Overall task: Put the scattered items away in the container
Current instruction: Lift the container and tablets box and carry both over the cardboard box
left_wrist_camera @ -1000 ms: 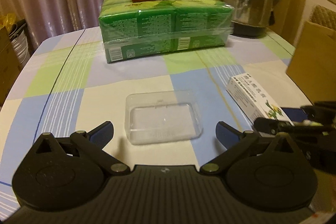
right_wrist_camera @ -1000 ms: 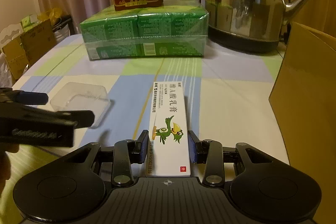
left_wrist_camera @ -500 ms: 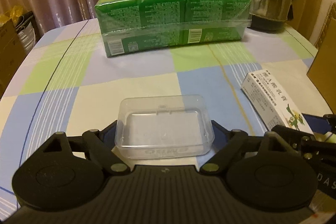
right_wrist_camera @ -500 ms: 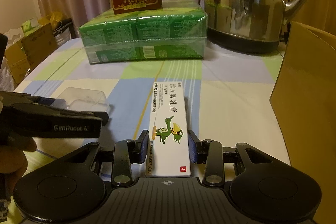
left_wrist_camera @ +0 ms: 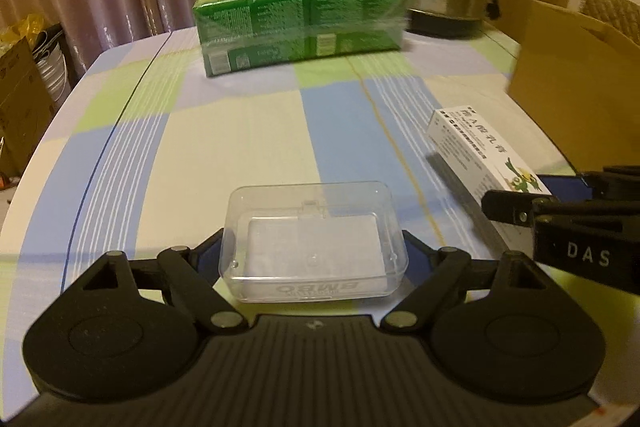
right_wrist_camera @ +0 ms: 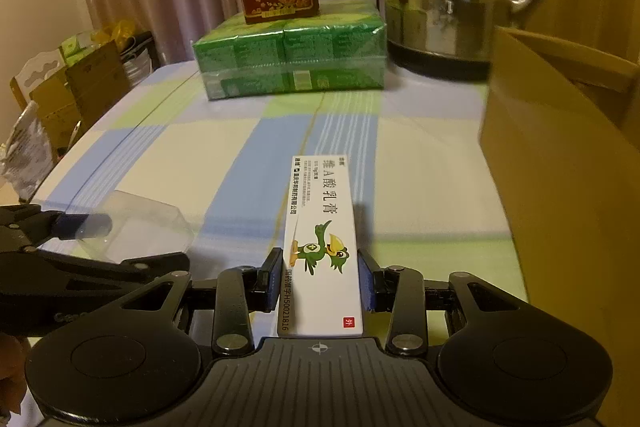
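Clear plastic box clamped in left gripper, ointment carton clamped in right gripper.

My table, in a blue, green and cream checked cloth, carries a wrapped green pack far ahead of my tongs, a steel kettle beside it and a cardboard box to my right.

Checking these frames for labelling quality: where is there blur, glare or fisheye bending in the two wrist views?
Left wrist view: warm dim light, the green shrink-wrapped pack smeared by blur, the clear plastic box sharp. Right wrist view: window glare on the shiny steel kettle, the white ointment carton crisp with a shadow to its right, the brown cardboard box bowed by the lens.
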### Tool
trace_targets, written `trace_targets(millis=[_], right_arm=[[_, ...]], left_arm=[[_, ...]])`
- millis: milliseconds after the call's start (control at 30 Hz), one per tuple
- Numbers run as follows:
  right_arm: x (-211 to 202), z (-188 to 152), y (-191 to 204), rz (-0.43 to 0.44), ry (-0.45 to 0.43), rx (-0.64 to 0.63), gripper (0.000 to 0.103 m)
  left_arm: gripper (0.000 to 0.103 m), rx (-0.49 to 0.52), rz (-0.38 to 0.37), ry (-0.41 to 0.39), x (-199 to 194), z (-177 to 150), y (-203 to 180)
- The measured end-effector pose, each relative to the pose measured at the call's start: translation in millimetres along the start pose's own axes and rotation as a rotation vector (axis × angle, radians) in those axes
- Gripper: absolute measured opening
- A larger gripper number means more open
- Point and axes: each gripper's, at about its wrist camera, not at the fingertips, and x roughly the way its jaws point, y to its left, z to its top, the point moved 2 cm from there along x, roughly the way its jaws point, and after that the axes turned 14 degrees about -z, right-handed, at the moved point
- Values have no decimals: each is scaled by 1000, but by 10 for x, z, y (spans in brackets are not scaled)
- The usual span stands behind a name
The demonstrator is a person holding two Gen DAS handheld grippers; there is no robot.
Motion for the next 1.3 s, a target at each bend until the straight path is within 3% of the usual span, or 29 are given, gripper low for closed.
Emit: trace_targets(millis=[333,600,933,1300], right_arm=[[-851,-704,-146,-10,36,-36,35],[-1141,-1114,-338,-30,84,-37,35],[-1304,-1185,-482,-29,71,-25,35],[-1645,-1072,-567,-21,-6,-23,35]], left_arm=[[84,-9,-41,1,-823,-651,-551],[84,1,-60,33,-1066,-1018,-896],[84,6,-65,51,-1137,-1125,-1082],[84,22,-69,32,-1309,-1029,-1275]])
